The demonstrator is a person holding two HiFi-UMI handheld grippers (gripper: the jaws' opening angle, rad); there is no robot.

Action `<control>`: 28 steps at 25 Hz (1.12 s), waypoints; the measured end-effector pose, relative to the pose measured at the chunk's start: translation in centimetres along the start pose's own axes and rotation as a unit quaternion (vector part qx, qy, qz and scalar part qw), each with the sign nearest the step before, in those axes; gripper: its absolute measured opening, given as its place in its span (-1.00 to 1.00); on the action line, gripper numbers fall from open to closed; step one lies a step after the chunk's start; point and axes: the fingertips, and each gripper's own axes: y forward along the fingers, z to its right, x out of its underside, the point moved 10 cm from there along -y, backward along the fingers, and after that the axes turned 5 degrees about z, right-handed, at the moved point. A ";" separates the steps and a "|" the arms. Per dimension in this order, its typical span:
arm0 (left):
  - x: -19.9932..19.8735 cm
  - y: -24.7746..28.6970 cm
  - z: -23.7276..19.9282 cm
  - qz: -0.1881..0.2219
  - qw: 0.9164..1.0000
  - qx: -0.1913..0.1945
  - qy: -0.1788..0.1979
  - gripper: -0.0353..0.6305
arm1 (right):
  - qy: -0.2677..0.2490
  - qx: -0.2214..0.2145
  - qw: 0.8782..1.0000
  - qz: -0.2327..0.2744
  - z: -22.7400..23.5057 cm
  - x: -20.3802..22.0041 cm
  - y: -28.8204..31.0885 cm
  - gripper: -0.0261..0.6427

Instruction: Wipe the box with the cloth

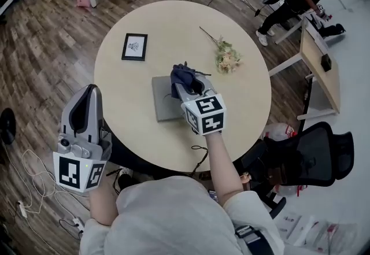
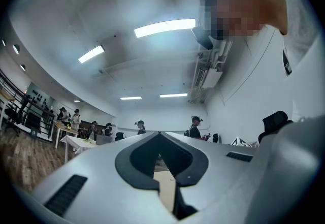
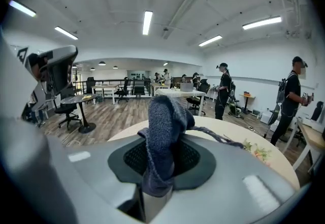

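Note:
A flat grey box [image 1: 165, 107] lies on the round beige table [image 1: 243, 109], just in front of the person. My right gripper [image 1: 188, 82] hovers over the box's far right corner, shut on a dark blue knitted cloth [image 1: 184, 75]. In the right gripper view the cloth [image 3: 166, 114] bunches up out of the right gripper [image 3: 163, 159] and hides the box. My left gripper [image 1: 91, 92] is held off the table's near left edge, above the wooden floor. Seen in its own view, the left gripper [image 2: 158, 135] points upward into the room, tips together with nothing between them.
A black-framed picture [image 1: 134, 47] lies at the table's far left, and a sprig of dried flowers [image 1: 226, 57] at its far right. A black office chair [image 1: 317, 155] and a wooden desk [image 1: 322, 69] stand to the right. Cables [image 1: 29, 181] trail on the floor at left.

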 end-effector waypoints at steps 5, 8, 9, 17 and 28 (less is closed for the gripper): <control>0.5 -0.3 0.4 -0.018 0.999 -0.032 0.005 -0.89 | 0.023 -0.041 0.998 -0.052 0.5 1.8 3.7 -0.61; 0.9 -0.7 0.4 -0.027 0.998 -0.050 0.007 -0.89 | 0.040 -0.053 0.995 -0.080 0.1 3.2 6.1 -0.61; 1.0 -0.9 0.4 -0.030 0.998 -0.055 0.008 -0.89 | 0.044 -0.056 0.993 -0.092 -0.1 3.7 6.9 -0.61; 1.2 -2.3 0.2 -0.054 0.994 -0.097 0.022 -0.89 | 0.049 -0.064 0.984 -0.158 -1.1 6.9 11.4 -0.61; 1.1 -3.2 -1.5 -0.063 0.990 -0.119 0.030 -0.89 | 0.023 -0.057 0.979 -0.194 -2.3 8.9 13.5 -0.45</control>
